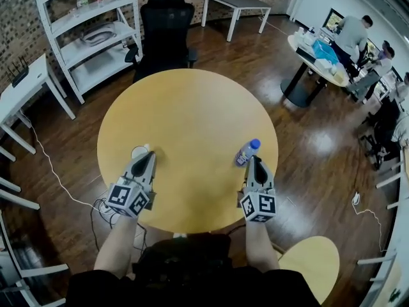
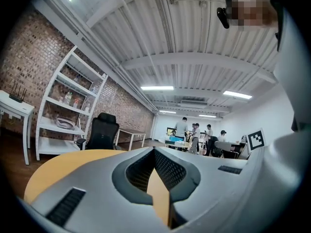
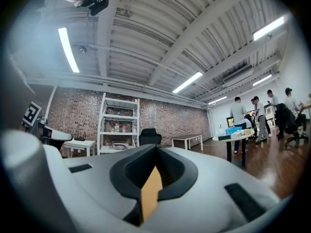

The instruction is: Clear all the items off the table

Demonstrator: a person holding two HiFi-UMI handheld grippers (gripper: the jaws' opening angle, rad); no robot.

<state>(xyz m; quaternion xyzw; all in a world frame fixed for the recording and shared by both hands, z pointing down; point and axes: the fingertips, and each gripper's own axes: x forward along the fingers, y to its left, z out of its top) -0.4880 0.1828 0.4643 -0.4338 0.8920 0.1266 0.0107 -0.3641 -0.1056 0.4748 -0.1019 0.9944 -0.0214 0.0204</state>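
A small clear bottle (image 1: pixel 246 152) with a blue cap and a purple label lies on the round yellow table (image 1: pixel 192 107), near its front right. My right gripper (image 1: pixel 254 159) hovers just right of the bottle, shut, with nothing between its jaws. In the right gripper view its tips (image 3: pixel 156 147) meet over a sliver of tabletop. A white round object (image 1: pixel 138 151) sits by the tip of my left gripper (image 1: pixel 147 153). The left gripper (image 2: pixel 154 150) is shut and empty as well. Neither gripper view shows the bottle or the white object.
A black office chair (image 1: pixel 165 27) stands at the table's far edge, with a white shelf unit (image 1: pixel 89 31) behind it to the left. A white desk (image 1: pixel 25 85) is at left. People sit round a table (image 1: pixel 316 56) at far right. A yellow stool (image 1: pixel 313 261) is by my right.
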